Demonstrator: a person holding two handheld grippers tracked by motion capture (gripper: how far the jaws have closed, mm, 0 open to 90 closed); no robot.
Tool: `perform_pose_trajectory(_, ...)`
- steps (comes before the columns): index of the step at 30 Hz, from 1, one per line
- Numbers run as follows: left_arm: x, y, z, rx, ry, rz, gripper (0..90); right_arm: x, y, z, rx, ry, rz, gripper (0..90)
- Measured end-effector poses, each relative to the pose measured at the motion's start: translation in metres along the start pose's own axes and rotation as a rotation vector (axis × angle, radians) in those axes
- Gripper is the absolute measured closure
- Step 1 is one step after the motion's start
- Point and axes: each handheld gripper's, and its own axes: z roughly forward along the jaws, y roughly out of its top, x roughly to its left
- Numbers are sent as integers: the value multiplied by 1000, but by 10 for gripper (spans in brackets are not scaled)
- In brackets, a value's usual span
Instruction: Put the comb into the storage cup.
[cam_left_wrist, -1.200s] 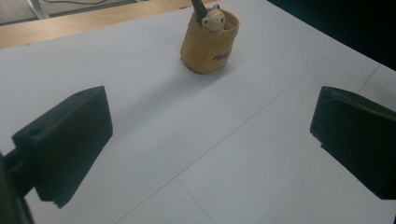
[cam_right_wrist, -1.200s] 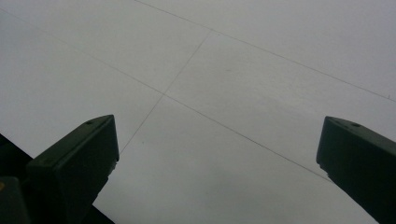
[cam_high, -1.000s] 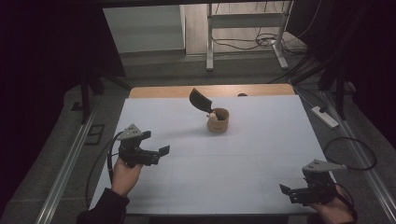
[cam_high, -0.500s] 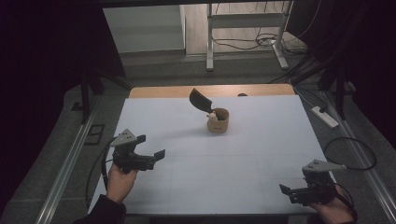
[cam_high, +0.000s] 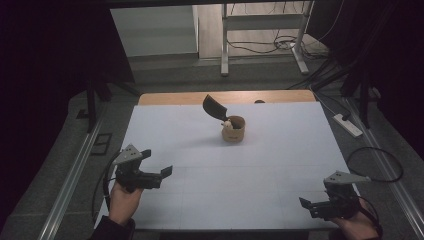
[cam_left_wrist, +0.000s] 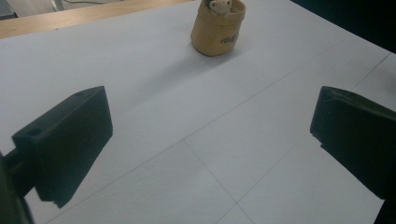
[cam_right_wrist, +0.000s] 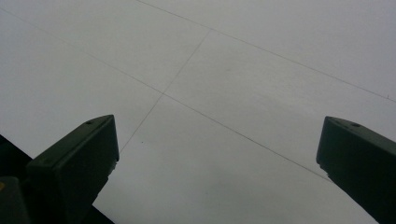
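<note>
Since the earlier frames, the left tongs (cam_high: 159, 170) have drawn back toward the lower left of the high view, probably to square up with the small tan fabric pouch (cam_high: 233, 129) that sits well apart at upper centre on the white desk (cam_high: 280, 165). Right tongs (cam_high: 306, 204) hang at the lower right. Both gape wide, holding nothing. Count: two tongs, one pouch, one pale little figure (cam_left_wrist: 217, 5) tucked inside it, and one dark curved blade-shaped piece (cam_high: 214, 106) leaning out.
</note>
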Motion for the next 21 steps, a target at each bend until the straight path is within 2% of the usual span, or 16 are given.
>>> perform_pose_trajectory(14, 1, -12, -14, 6, 39, -16, 0, 0, 0, 0, 1, -2, 1, 0)
perform_pose_trajectory(21, -1, -18, -18, 31, 57, -11, 0, 0, 0, 0, 1, -3, 1, 0)
